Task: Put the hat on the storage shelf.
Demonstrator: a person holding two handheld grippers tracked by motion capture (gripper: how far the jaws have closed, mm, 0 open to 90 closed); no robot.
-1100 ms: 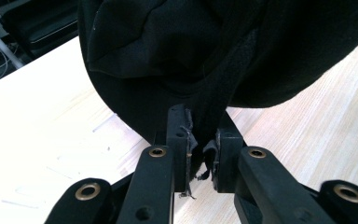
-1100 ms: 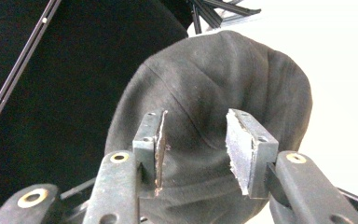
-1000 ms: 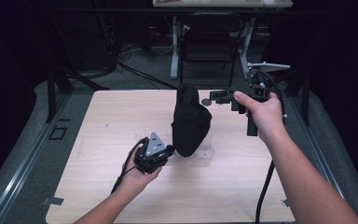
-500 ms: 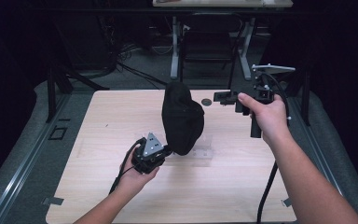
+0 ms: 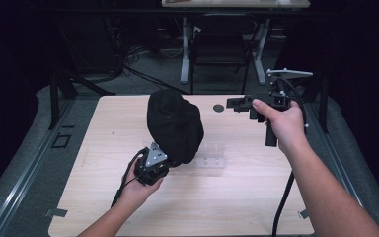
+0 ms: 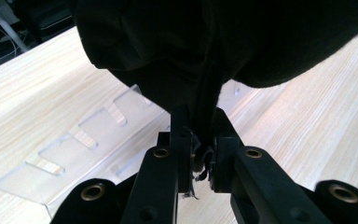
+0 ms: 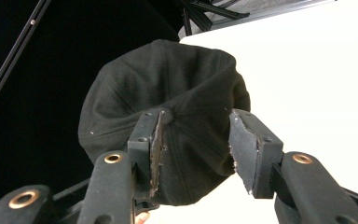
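Observation:
A black cap (image 5: 174,126) is held up over the middle of the wooden table (image 5: 227,197), leaning to the left. My left gripper (image 5: 170,160) is below it, shut on the cap's lower edge. In the left gripper view the jaws (image 6: 200,140) pinch a fold of the cap (image 6: 214,42). My right gripper (image 5: 239,103) hovers to the right of the cap, apart from it. Its jaws have just been opening and nothing is between them. In the right gripper view the pads (image 7: 196,144) stand wide, with the cap's crown (image 7: 168,102) farther off.
A clear plastic slotted stand (image 5: 212,155) (image 6: 74,149) lies flat on the table under and right of the cap. A small dark round spot (image 5: 218,107) sits near the far edge. A chair and desk legs (image 5: 185,49) stand beyond the table.
The cap has swung left, away from the right gripper's jaws, and now bulges rounder. The right gripper stays in place with its jaws wider. The left hand has barely moved.

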